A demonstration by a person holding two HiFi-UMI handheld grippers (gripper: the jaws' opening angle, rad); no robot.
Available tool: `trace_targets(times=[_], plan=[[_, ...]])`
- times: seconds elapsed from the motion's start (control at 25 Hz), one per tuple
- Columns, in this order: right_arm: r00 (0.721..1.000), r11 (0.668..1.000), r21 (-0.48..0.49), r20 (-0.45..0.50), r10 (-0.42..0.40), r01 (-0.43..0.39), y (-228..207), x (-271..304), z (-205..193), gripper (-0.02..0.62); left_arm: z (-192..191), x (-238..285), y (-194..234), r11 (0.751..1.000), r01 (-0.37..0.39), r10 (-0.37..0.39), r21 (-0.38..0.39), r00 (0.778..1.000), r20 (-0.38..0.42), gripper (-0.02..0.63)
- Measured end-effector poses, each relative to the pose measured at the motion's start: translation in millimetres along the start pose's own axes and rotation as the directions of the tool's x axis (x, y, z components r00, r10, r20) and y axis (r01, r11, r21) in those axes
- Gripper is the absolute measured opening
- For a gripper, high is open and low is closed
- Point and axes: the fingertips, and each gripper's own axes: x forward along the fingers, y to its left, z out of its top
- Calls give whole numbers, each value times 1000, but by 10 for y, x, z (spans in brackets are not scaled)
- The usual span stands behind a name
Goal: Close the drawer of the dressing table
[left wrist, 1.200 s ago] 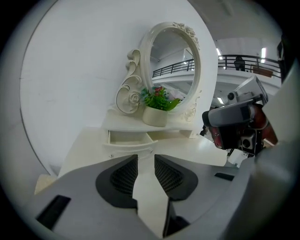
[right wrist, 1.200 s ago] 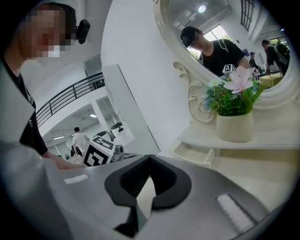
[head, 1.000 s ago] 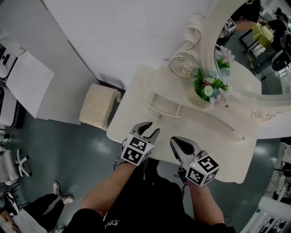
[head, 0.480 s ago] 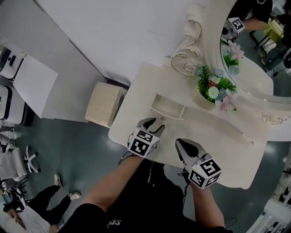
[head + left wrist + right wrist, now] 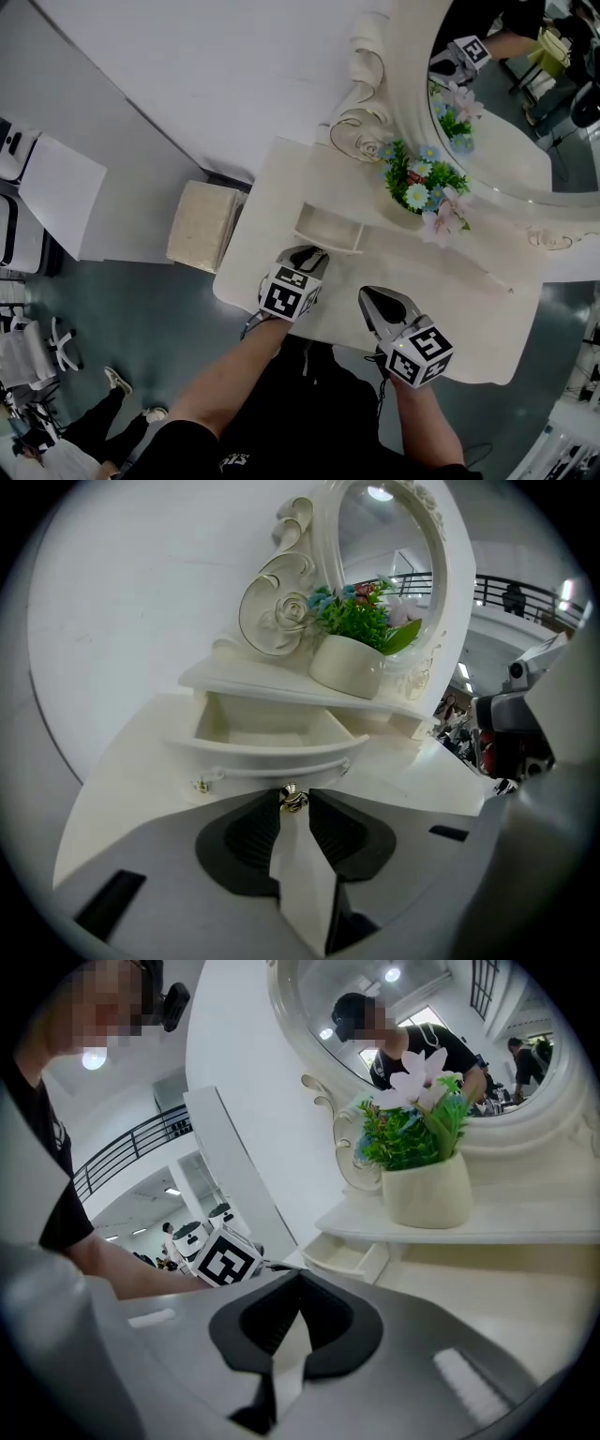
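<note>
At the left end of the table (image 5: 450,309), just past its left edge, a padded stool (image 5: 202,225) stands on the floor, clear of my work. Just inside that end, the drawer (image 5: 328,228) stands pulled out from under the raised shelf (image 5: 234,679) at the back edge. Its front faces the front edge, and its long axis runs along the back edge, square across the line of my left tongs (image 5: 312,255). The drawer looks empty to me. The left tongs point straight at the drawer front from the front-edge side and have just been closing. The small brass knob (image 5: 292,800) sits between their tips, but I read a sliver of gap beside it, so they are parted round it, not clamped. This is much the nearer hand, and I judge a straight push toward the back edge would send the drawer home. Further right, my right tongs (image 5: 370,294) hover over the front edge, tips together and empty, off to the drawer's side. Right of the drawer on the shelf, a white pot (image 5: 347,665) holds flowers (image 5: 417,183) before the mirror (image 5: 525,94).
</note>
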Motion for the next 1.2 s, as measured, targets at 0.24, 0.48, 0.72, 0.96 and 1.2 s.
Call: trace_targets(times=[0.24,0.48,0.72,0.96,1.2], plan=[[1000,1000,1,10,-14,14,-42,-54,77,11,10,-4,10,1000,1,-1,6,1000,-25,95],[1000,1000,1,18,-13,13,-40,-76,143,11,58,-29,8,999,23,-24,-27,1000,-20,95],[1000,1000,9,20,-8,8,-33,-69,154,11,190,-55,41,999,31,-31,-40,999,7,94],[1000,1000,13,21,-9,9,-57,-51,179,11,308,-3,82,999,39,-38,-36,999,14,94],[1000,999,28,14,-17,17,-118,-31,120,11,380,72,129,999,41,-41,-7,999,4,94]])
